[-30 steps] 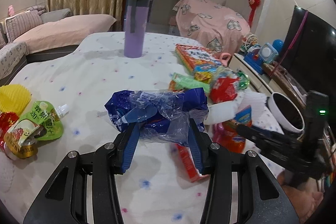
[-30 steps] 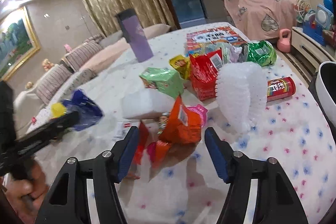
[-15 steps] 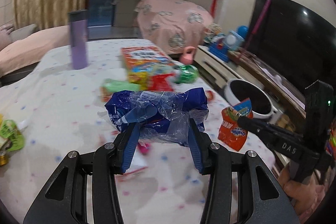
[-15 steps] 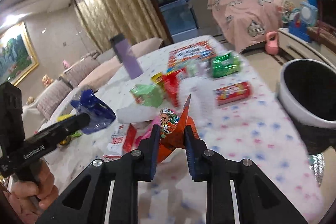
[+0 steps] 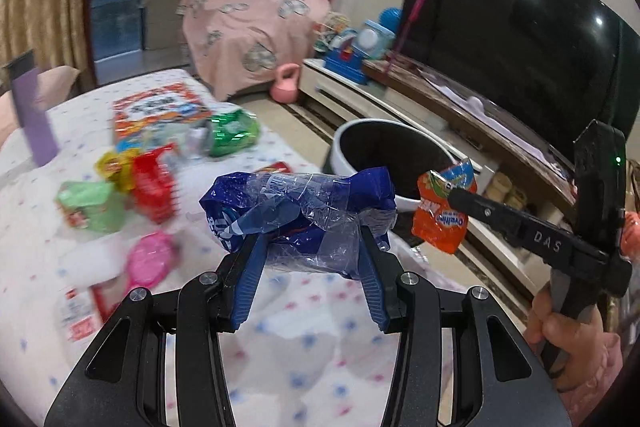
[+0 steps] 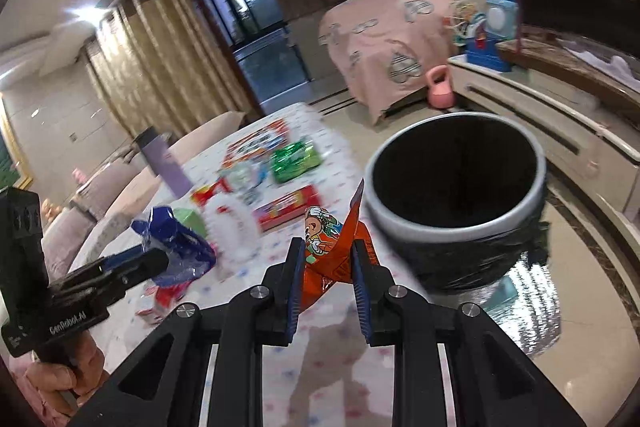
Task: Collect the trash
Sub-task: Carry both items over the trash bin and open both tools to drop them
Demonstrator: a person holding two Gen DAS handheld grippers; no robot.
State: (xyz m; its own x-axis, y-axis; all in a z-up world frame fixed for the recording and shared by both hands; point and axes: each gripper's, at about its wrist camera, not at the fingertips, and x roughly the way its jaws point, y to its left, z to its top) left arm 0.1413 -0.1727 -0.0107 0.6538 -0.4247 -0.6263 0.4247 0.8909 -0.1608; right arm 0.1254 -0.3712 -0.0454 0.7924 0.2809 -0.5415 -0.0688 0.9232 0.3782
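Orange wrapper (image 6: 332, 251) in right gripper (image 6: 326, 259), beside bin (image 6: 456, 183)

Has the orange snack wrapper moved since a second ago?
Yes. The orange snack wrapper, lifted off the table, now sits in the right tongs near the trash bin.

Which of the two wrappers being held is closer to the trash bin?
The orange wrapper in the right gripper. It sits right beside the bin's rim, while the blue wrapper in the left gripper hangs farther back over the table.

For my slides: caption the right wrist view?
Right gripper clamps an orange snack wrapper near the open trash bin.
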